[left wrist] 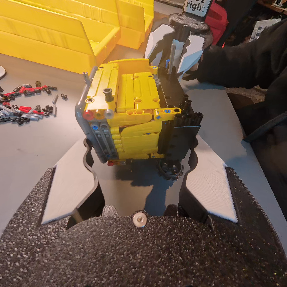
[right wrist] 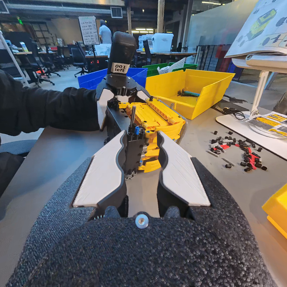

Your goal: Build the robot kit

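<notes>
A yellow and black brick-built vehicle model [left wrist: 136,108] stands on the grey table [left wrist: 31,155]. My left gripper [left wrist: 141,142] is spread wide, its fingers pressed on the model's grey and black sides, so it is shut on the model. It also shows in the right wrist view [right wrist: 122,96] at the far end of the model [right wrist: 155,118]. My right gripper [right wrist: 140,136] is open at the model's other end, its jaws either side of a black pin column. A grey axle [right wrist: 133,116] stands upright just beyond. The right gripper [left wrist: 172,51] shows behind the model in the left wrist view.
Loose red, black and grey pins [right wrist: 237,150] lie on the table beside the model. Yellow bins [right wrist: 194,93], a blue bin [right wrist: 91,79] and a green bin [right wrist: 155,68] stand behind it. A booklet on a white stand [right wrist: 260,31] is at the right. Black sleeves [right wrist: 46,108] reach in. The grippers' ends are close to 9 centimeters from one another.
</notes>
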